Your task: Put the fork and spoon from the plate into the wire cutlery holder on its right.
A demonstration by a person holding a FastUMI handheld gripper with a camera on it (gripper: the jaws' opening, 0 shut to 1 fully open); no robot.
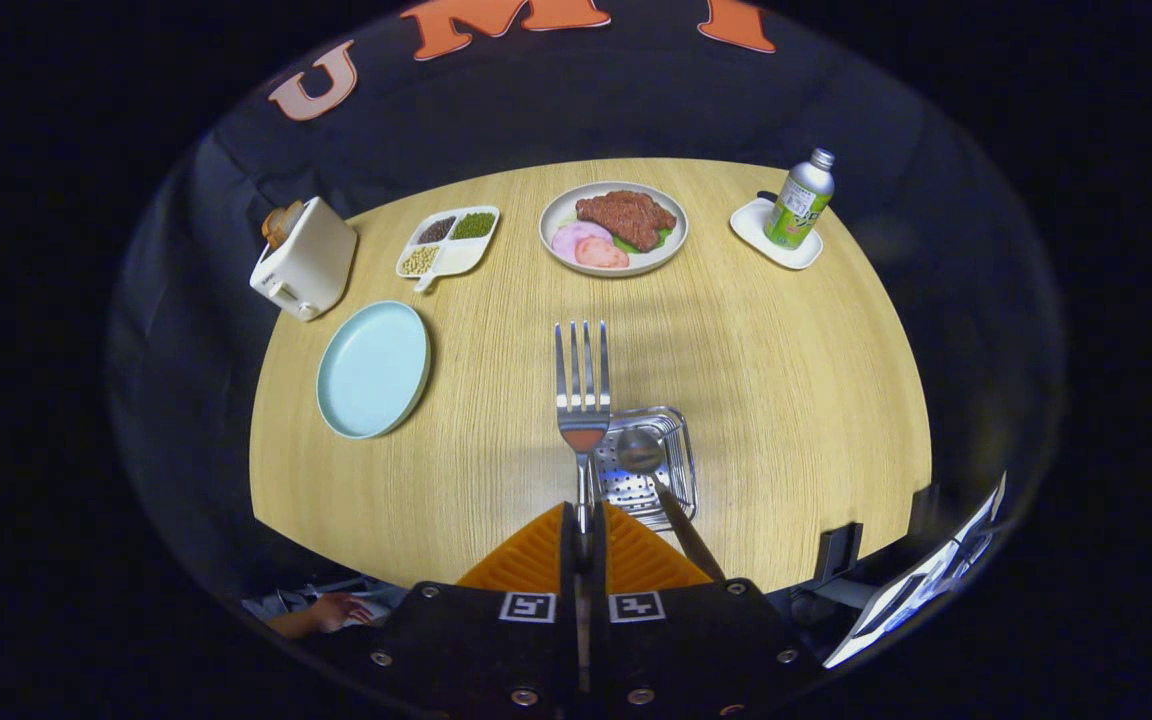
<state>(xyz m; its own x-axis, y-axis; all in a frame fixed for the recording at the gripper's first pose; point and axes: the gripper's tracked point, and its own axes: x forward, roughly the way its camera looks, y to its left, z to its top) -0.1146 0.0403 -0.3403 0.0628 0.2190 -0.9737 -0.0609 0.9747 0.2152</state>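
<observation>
Two orange ribbed fingers (584, 545) were clamped on the silver metal fork (582, 385) by its handle, long axis pointing straight ahead. Silver wire cutlery holder (671, 455) sat just right of the tines (steel spoon (641, 452) already inside); pale blue round plate (373, 369) lay left, empty.

No legible text or labels

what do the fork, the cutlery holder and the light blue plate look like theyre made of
Fork, gripped by its handle in the shut claw: apparently polished steel, bright and reflective. Cutlery holder, just ahead of the fingers with a spoon already in it: silvery metal, wire sides and a perforated base. Light blue plate: matte, even colour, possibly ceramic or melamine; the look leaves it open.
</observation>
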